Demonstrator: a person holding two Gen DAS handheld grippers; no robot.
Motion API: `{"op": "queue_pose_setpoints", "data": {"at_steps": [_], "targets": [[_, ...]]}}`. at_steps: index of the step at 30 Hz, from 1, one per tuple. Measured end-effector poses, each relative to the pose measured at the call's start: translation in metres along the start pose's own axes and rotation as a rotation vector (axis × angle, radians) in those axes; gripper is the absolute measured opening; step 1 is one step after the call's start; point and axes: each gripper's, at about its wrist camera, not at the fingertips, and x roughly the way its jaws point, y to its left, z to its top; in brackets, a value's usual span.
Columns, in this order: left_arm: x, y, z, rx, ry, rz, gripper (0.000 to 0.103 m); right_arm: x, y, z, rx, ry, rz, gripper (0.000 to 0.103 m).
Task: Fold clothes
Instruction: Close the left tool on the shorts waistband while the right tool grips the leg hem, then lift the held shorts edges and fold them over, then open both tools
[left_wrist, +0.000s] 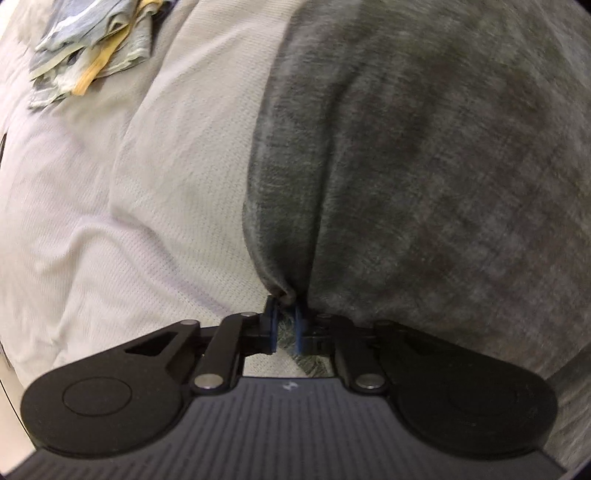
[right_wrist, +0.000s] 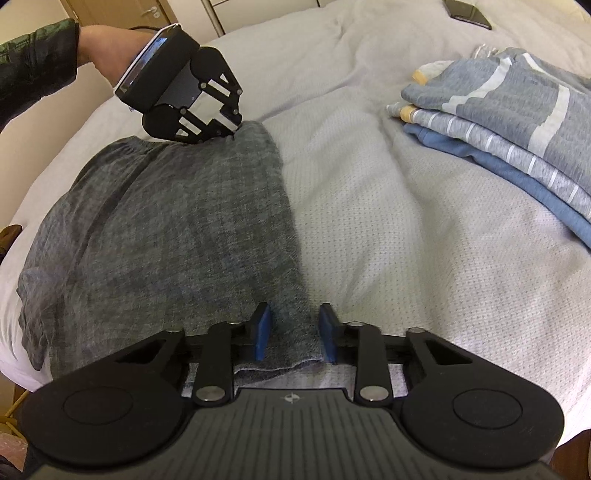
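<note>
A dark grey garment (right_wrist: 166, 221) lies spread flat on the pale bed cover (right_wrist: 388, 240). My left gripper (left_wrist: 286, 301) is shut on a pinched fold of the grey garment (left_wrist: 424, 184) at its edge. In the right wrist view the left gripper (right_wrist: 236, 129) sits at the garment's far corner, held by a person's hand (right_wrist: 107, 48). My right gripper (right_wrist: 295, 330) straddles the near corner. Its blue pads (right_wrist: 263, 332) stand apart with the fabric lying between them, not visibly squeezed.
A stack of folded blue and grey striped clothes (right_wrist: 498, 122) lies to the right on the bed, seen as the stack (left_wrist: 92, 48) in the left wrist view too. A dark phone (right_wrist: 467, 13) rests at the far edge. The bed's rounded edge drops off at left.
</note>
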Motion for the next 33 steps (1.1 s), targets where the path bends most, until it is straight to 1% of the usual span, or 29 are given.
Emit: {"op": "queue_pose_setpoints", "data": {"at_steps": [2, 3, 6, 10, 12, 15, 20, 23, 26, 28, 33], "targets": [[-0.003, 0.002, -0.001, -0.021, 0.003, 0.010, 0.003, 0.001, 0.001, -0.002, 0.004, -0.001, 0.002, 0.005], [-0.006, 0.002, -0.002, -0.024, 0.003, 0.022, 0.002, 0.000, 0.002, -0.002, -0.001, -0.004, 0.002, 0.003], [-0.018, 0.003, -0.008, -0.037, -0.002, 0.069, 0.001, -0.006, 0.009, -0.003, -0.036, -0.026, -0.012, 0.002], [-0.047, 0.007, -0.021, -0.070, -0.006, 0.142, 0.000, -0.025, 0.019, -0.001, -0.064, -0.071, -0.034, 0.002], [-0.063, 0.005, -0.026, -0.080, -0.006, 0.174, 0.000, -0.038, 0.026, 0.000, -0.071, -0.102, -0.038, 0.002], [-0.084, -0.001, -0.033, -0.082, -0.002, 0.210, 0.000, -0.062, 0.041, 0.002, -0.081, -0.160, -0.020, 0.002], [-0.114, -0.025, -0.034, -0.106, -0.003, 0.266, 0.000, -0.095, 0.088, 0.003, -0.137, -0.248, 0.078, 0.002], [-0.128, -0.045, -0.047, -0.126, 0.006, 0.295, 0.000, -0.098, 0.121, 0.004, -0.174, -0.264, 0.149, 0.002], [-0.134, -0.068, -0.065, -0.150, 0.016, 0.323, 0.000, -0.091, 0.158, 0.005, -0.225, -0.255, 0.237, 0.002], [-0.135, -0.080, -0.079, -0.168, 0.017, 0.343, 0.000, -0.080, 0.187, 0.006, -0.266, -0.238, 0.292, 0.002], [-0.123, -0.105, -0.114, -0.216, 0.009, 0.381, 0.000, -0.038, 0.257, 0.011, -0.368, -0.192, 0.392, 0.002]]}}
